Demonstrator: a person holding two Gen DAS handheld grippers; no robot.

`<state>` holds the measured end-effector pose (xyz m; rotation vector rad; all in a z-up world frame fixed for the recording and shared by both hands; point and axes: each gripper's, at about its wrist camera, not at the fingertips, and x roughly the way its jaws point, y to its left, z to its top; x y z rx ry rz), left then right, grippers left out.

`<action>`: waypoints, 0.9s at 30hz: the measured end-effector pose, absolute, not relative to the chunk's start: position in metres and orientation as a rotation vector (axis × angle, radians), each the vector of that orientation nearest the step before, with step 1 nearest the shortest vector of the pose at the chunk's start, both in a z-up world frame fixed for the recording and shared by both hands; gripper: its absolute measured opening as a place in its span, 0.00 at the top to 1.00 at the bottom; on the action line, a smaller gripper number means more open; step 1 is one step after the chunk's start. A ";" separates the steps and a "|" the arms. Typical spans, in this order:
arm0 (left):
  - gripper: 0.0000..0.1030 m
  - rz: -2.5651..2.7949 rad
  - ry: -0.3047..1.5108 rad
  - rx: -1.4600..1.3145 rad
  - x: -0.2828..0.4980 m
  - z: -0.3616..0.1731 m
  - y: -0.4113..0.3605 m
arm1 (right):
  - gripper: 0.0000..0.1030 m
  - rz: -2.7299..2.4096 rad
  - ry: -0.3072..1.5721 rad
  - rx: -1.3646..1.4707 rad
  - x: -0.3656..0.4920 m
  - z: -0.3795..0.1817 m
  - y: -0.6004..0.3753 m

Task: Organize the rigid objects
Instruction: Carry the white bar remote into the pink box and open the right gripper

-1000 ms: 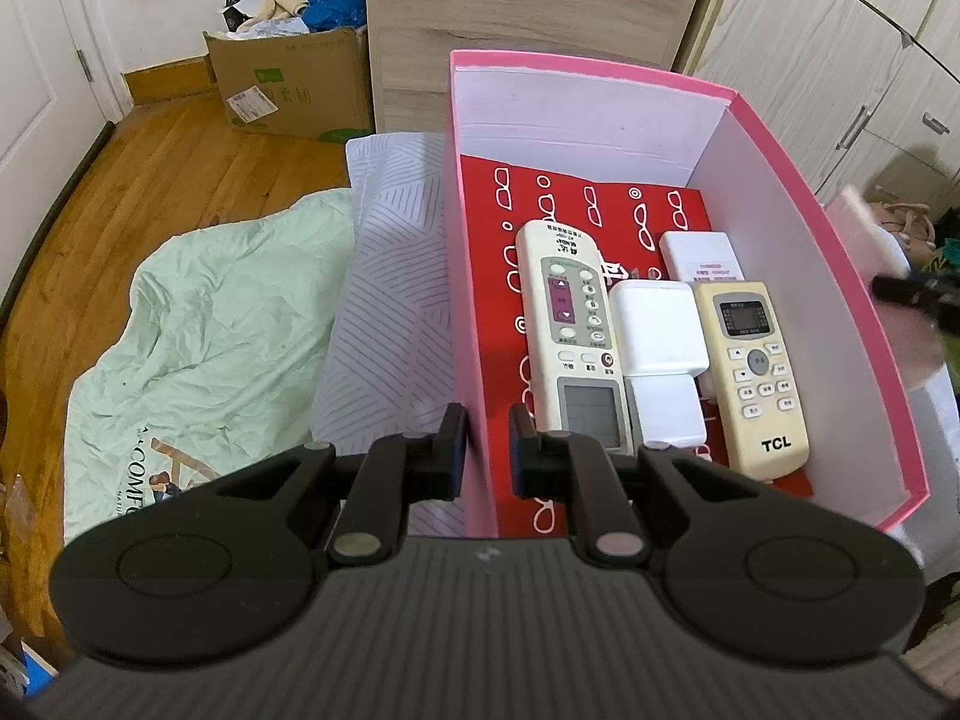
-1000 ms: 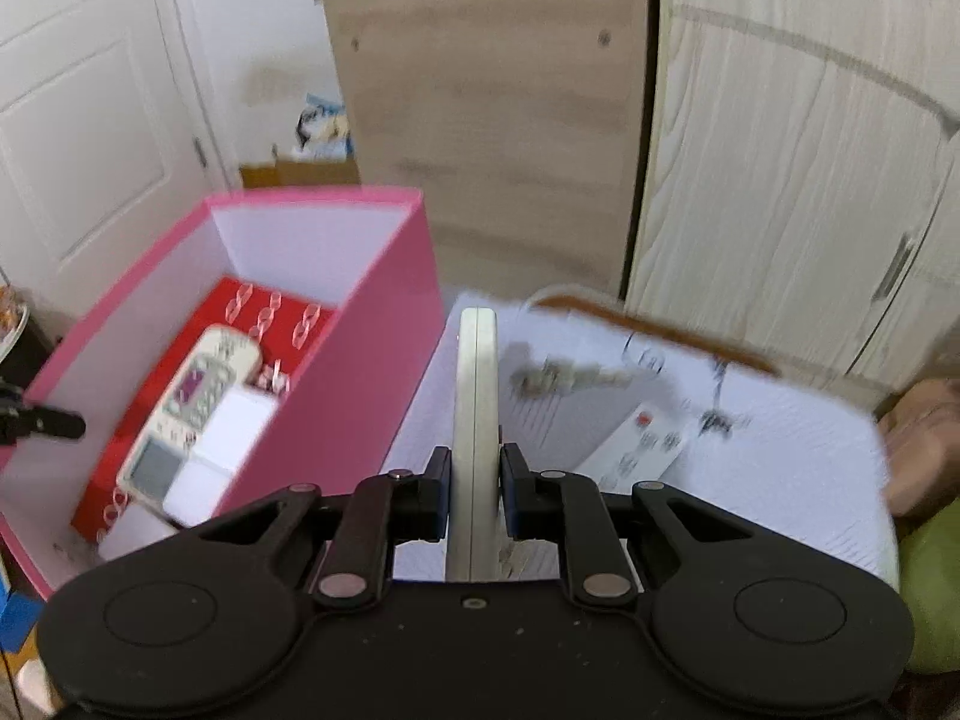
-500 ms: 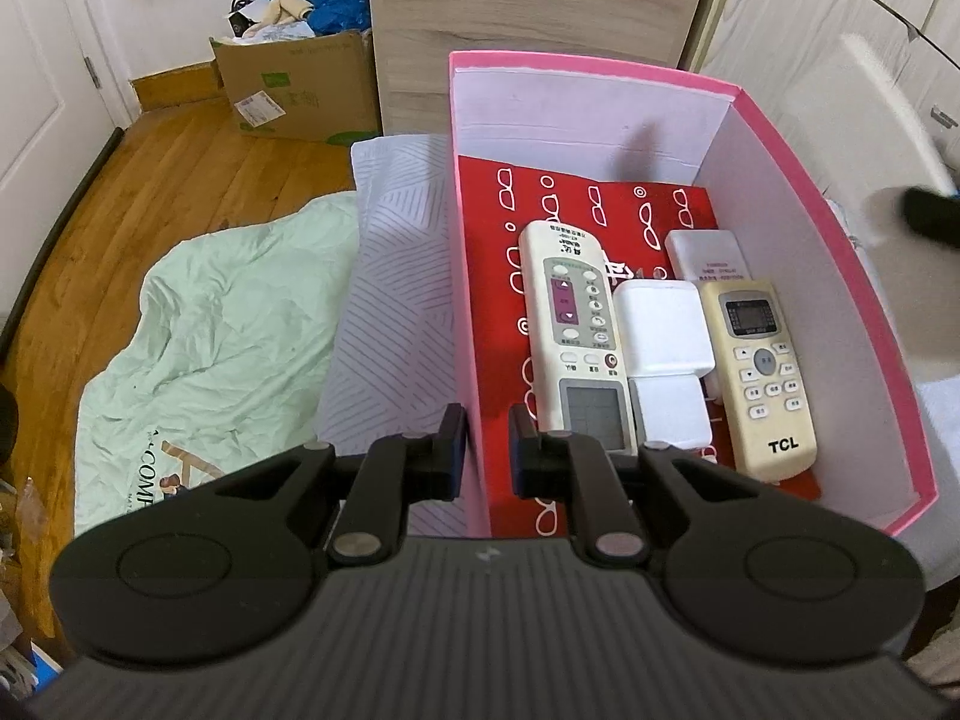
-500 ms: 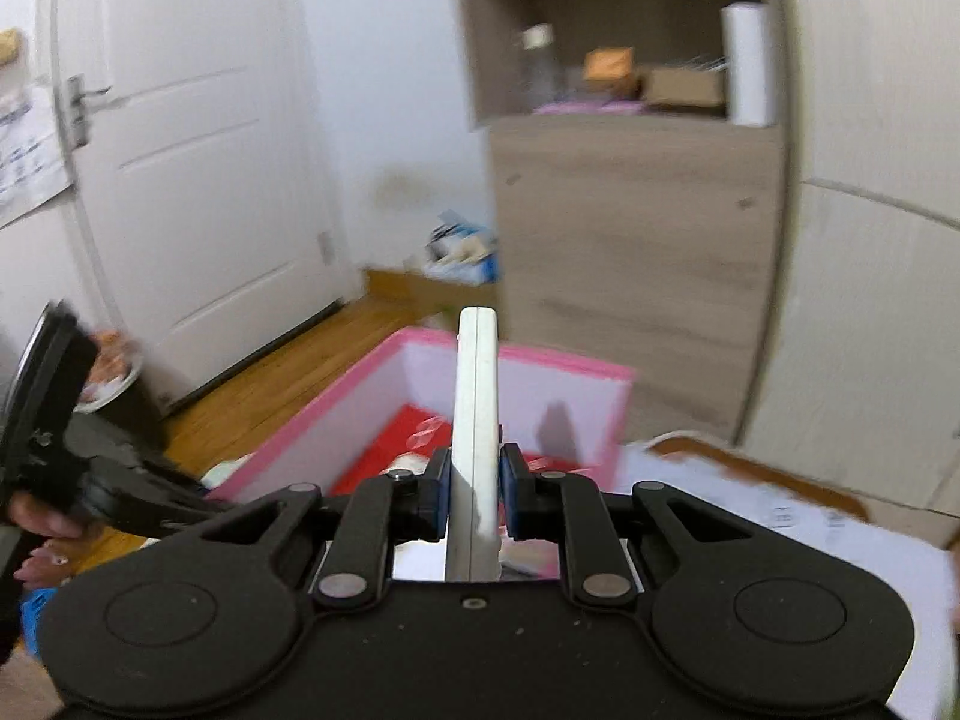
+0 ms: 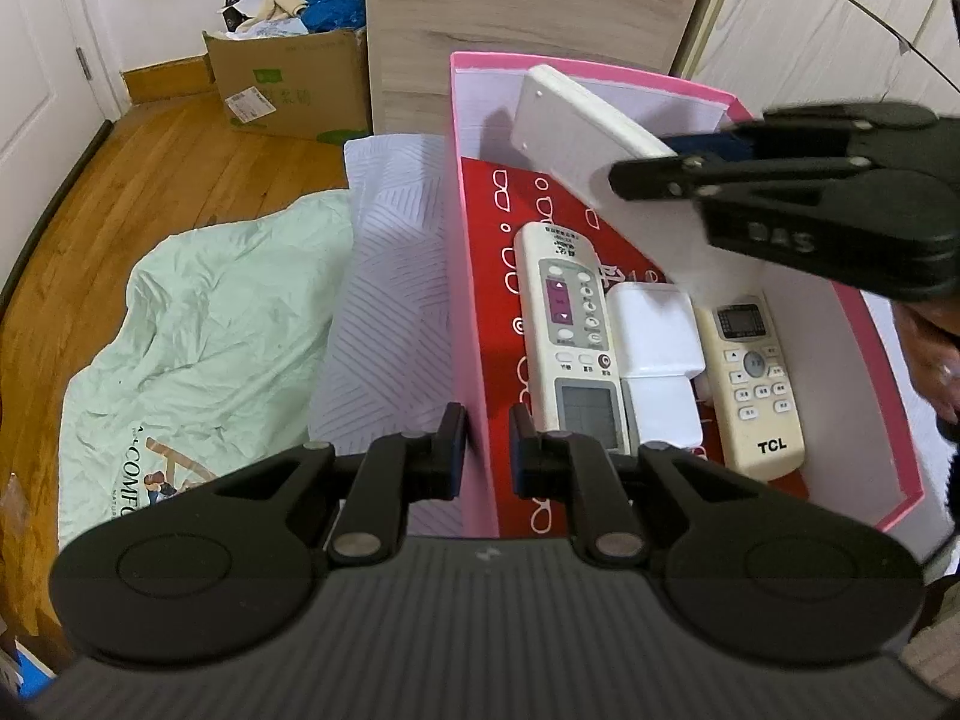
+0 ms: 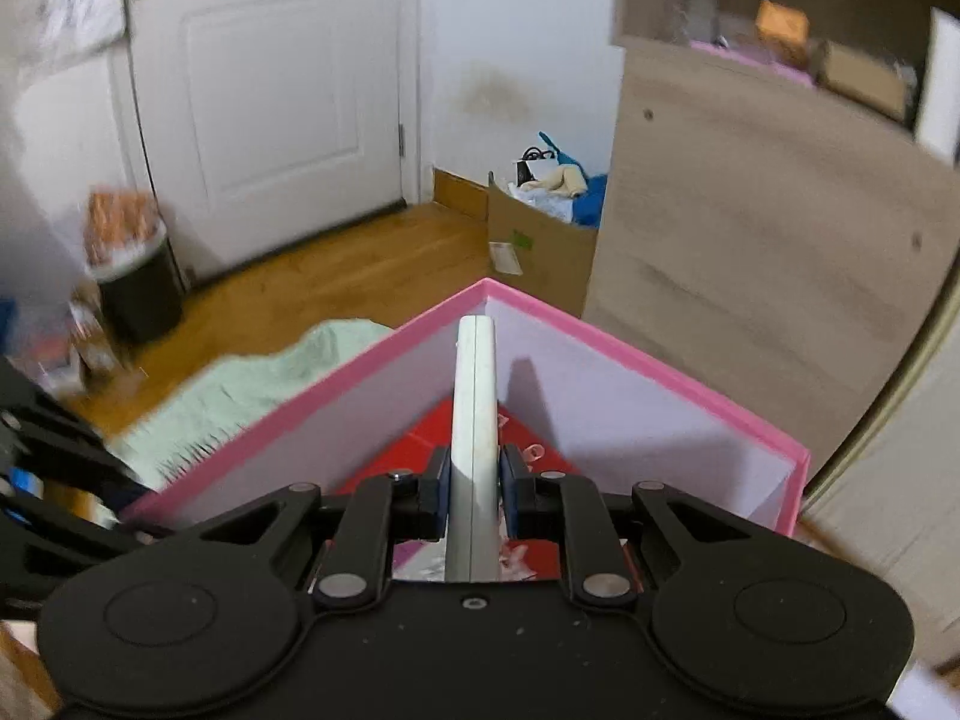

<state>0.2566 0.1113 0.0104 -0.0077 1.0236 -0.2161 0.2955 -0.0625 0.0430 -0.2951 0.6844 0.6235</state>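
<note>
A pink box with a red patterned floor stands on the bed. My left gripper is shut on its near left wall. In it lie a long white remote, a white block and a cream TCL remote. My right gripper comes in from the right above the box, shut on a flat white remote that slants up toward the far wall. In the right wrist view the white remote stands edge-on between the pads of the right gripper, pointing at the pink box's far corner.
A striped white cloth and a pale green quilt lie left of the box. A cardboard box of clutter sits on the wood floor by a wooden cabinet. A black bin stands near the door. A person's hand shows at right.
My right gripper has swung left with the white remote, from beside the box to above its inside, and rolled. The left gripper and the box have not moved.
</note>
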 end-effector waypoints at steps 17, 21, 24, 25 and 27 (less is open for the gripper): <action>0.88 -0.240 1.012 0.002 0.254 0.010 0.112 | 0.75 0.550 0.703 -0.847 0.298 0.003 -0.031; 0.88 -0.241 1.013 -0.003 0.255 0.010 0.113 | 0.57 0.617 0.769 -0.615 0.300 0.026 -0.044; 0.88 -0.240 1.014 -0.003 0.255 0.010 0.113 | 0.54 0.609 0.788 -0.393 0.302 0.050 -0.066; 0.88 -0.240 1.014 -0.004 0.255 0.010 0.113 | 0.54 0.610 0.785 -0.326 0.301 0.057 -0.074; 0.88 -0.240 1.014 -0.010 0.256 0.010 0.113 | 0.54 0.633 0.773 -0.192 0.297 0.070 -0.093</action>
